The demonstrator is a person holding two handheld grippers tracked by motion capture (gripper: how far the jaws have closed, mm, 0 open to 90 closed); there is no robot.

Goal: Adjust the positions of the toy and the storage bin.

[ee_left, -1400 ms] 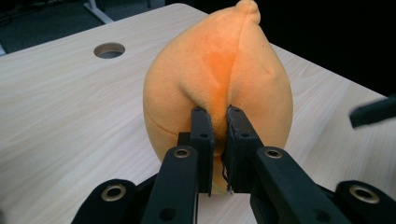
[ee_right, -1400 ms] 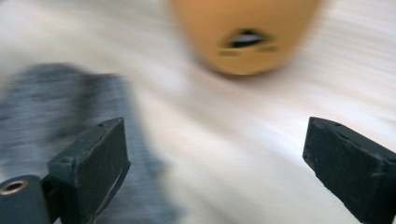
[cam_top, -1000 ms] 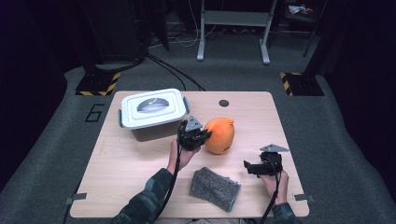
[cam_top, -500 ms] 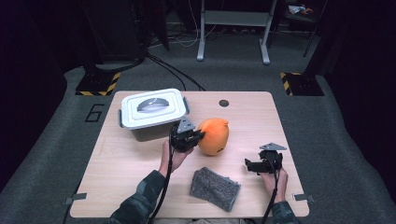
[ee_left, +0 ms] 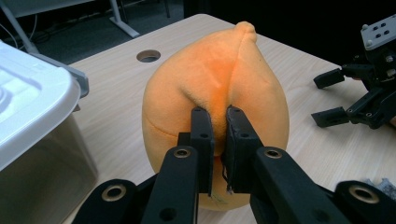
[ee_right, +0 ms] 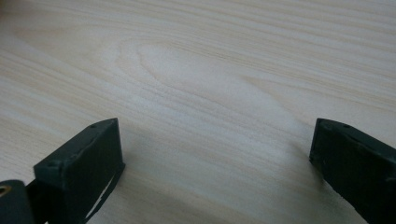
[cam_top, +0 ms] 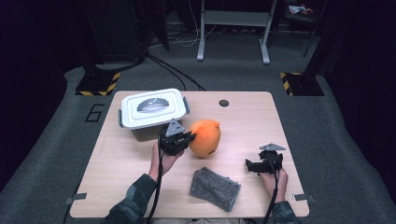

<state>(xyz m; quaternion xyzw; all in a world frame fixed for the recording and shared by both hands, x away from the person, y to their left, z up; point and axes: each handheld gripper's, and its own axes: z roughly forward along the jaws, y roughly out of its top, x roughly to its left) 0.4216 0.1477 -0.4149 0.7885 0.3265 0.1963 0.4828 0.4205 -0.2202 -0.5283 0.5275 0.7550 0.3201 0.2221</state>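
Two black jaws of the left gripper [ee_left: 217,144] pinch a fold of the orange plush toy [ee_left: 215,93] beside the lidded plastic box [cam_top: 153,110], likely to carry it, while the right gripper [cam_top: 259,166] rests spread over the wooden table [ee_right: 210,70].

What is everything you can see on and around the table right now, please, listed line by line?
Plush toy: one, orange, mid-table, a fold of it pinched by the left gripper.
Box: one, clear with a white lid, back left of the table, beside the toy.
Cloth: one, grey, near front edge, between the hands.
Table: one, light wood, with a round hole near its back edge.
Floor number 6: one, dark, left of the table.
Left gripper: one, black, shut on the toy.
Right gripper: one, black, jaws open above bare table at front right.
Hands: two, left and right, coming from the front edge.
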